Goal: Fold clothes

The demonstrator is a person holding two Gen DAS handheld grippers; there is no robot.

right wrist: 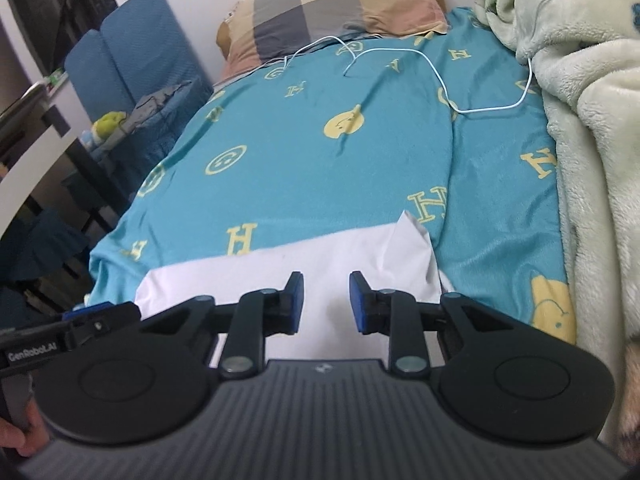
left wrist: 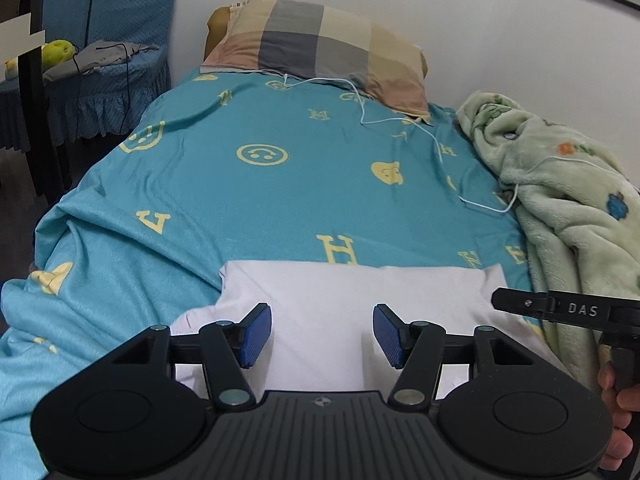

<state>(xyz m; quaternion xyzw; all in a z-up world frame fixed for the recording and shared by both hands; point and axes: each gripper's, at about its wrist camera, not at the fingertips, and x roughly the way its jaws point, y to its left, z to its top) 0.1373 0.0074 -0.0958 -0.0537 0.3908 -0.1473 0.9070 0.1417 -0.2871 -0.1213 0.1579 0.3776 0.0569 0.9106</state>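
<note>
Left wrist view looks down at a slant over the left tongs (left wrist: 322, 336), whose blue pads stand well apart with nothing between them, hovering above a folded white garment (left wrist: 360, 300) that lies flat on the near end of the bed (left wrist: 280, 184). At the right edge of that view the right tongs' black body shows side-on, with the fingers of the person's right hand (left wrist: 616, 412) wrapped around its handle.

From the right wrist view the right tongs (right wrist: 326, 300) also tilt downward over the same white garment (right wrist: 280, 268). Its pads are apart by a narrower gap and grip nothing. One corner of the cloth near the right pad stands up in a crumpled peak. The left tongs' body enters low on the left there, held by the person's left hand (right wrist: 16, 440).

Farther up the turquoise bedsheet lie a checked pillow (left wrist: 320, 44) and a thin white cable (left wrist: 400, 120); a pale green fleece blanket (left wrist: 560, 184) is heaped along the right side.
</note>
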